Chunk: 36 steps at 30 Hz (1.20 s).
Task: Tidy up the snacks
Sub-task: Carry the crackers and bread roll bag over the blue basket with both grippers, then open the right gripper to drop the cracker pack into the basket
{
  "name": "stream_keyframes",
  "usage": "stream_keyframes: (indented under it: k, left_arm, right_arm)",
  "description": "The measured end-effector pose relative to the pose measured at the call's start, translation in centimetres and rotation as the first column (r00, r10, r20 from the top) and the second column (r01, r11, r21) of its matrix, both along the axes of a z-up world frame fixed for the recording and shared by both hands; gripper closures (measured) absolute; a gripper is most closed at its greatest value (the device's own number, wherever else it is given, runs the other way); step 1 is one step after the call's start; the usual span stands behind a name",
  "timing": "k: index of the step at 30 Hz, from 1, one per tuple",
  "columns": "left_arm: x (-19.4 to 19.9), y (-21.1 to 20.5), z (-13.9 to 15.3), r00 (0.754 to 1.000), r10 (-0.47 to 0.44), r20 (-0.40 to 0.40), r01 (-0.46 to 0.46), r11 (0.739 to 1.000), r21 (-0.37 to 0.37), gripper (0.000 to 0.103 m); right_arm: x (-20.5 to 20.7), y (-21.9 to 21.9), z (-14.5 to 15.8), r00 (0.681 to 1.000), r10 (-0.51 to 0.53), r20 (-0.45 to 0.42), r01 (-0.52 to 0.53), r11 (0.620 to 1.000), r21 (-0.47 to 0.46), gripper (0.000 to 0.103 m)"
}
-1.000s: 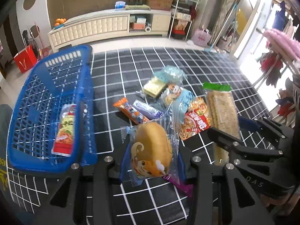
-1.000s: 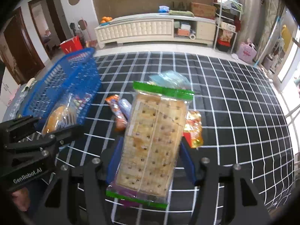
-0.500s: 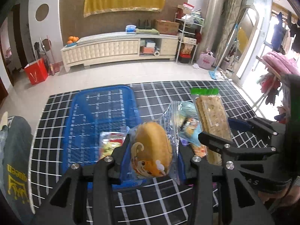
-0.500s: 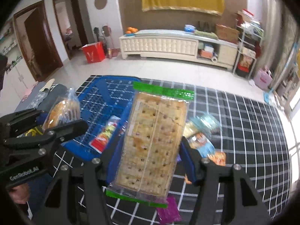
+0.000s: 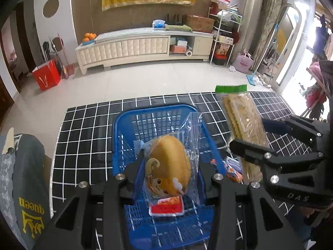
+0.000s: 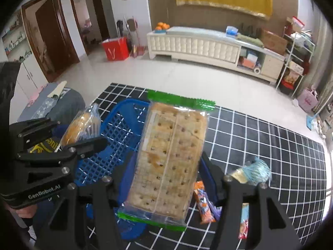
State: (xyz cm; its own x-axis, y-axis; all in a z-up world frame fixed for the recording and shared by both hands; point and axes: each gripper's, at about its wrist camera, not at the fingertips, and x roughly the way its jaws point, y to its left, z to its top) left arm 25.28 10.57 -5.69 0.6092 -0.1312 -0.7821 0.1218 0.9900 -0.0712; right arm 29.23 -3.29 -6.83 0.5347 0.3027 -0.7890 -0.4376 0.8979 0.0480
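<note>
My left gripper (image 5: 169, 174) is clamped on the bagged bun (image 5: 168, 164), directly above the blue basket (image 5: 124, 129). My right gripper (image 6: 166, 179) grips the cracker pack (image 6: 169, 158), long axis pointing away, with the basket below-left; left is nearer.

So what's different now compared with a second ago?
Both grippers carried their snacks from over the loose pile across to the blue basket. The left gripper now hangs over it with the bagged bun; the right gripper follows with the cracker pack. Neither grip changed, and the red packet still lies in the basket.
</note>
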Motion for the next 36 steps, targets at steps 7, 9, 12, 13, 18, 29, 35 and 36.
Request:
stream_keyframes:
  k: [7,9,12,13,18,29,35,36]
  left_arm:
    - [3.7,1.6,-3.4,0.998,0.003,-0.062,-0.002,1.0,0.021,0.063]
    - [4.2,2.0,-4.0,0.997,-0.003,-0.075,0.004,1.0,0.015,0.062]
    - [5.0,2.9,-4.8,0.996,-0.006,-0.089,0.006,1.0,0.002,0.061]
    - [5.3,3.1,-5.0,0.996,-0.007,-0.091,0.007,1.0,-0.001,0.061]
    - [6.2,3.2,-5.5,0.992,-0.031,-0.12,0.031,1.0,-0.005,0.059]
    - [5.2,3.5,-4.7,0.993,0.024,-0.116,-0.023,1.0,0.008,0.059]
    - [3.3,3.0,-3.9,0.994,0.016,-0.109,-0.013,1.0,0.028,0.059]
    - [2.8,2.5,-3.6,0.994,0.011,-0.105,-0.008,1.0,0.03,0.059]
  right_arm:
    - [3.0,2.5,-2.5,0.997,0.043,-0.061,-0.049,0.994,-0.101,0.039]
    - [3.7,3.0,-2.9,0.995,0.066,-0.073,-0.074,0.99,-0.117,0.039]
    - [4.7,3.5,-3.6,0.991,0.083,-0.103,-0.096,0.986,-0.133,0.039]
    - [5.1,3.6,-3.7,0.99,0.089,-0.112,-0.104,0.985,-0.138,0.039]
    - [6.0,4.7,-4.1,0.982,0.138,-0.129,-0.158,0.974,-0.165,0.039]
    - [6.3,5.1,-4.1,0.981,0.151,-0.118,-0.173,0.962,-0.209,0.013]
    - [4.4,3.3,-2.7,0.985,0.136,-0.106,-0.152,0.975,-0.163,0.012]
    - [3.9,2.8,-2.5,0.985,0.134,-0.107,-0.15,0.976,-0.16,0.012]
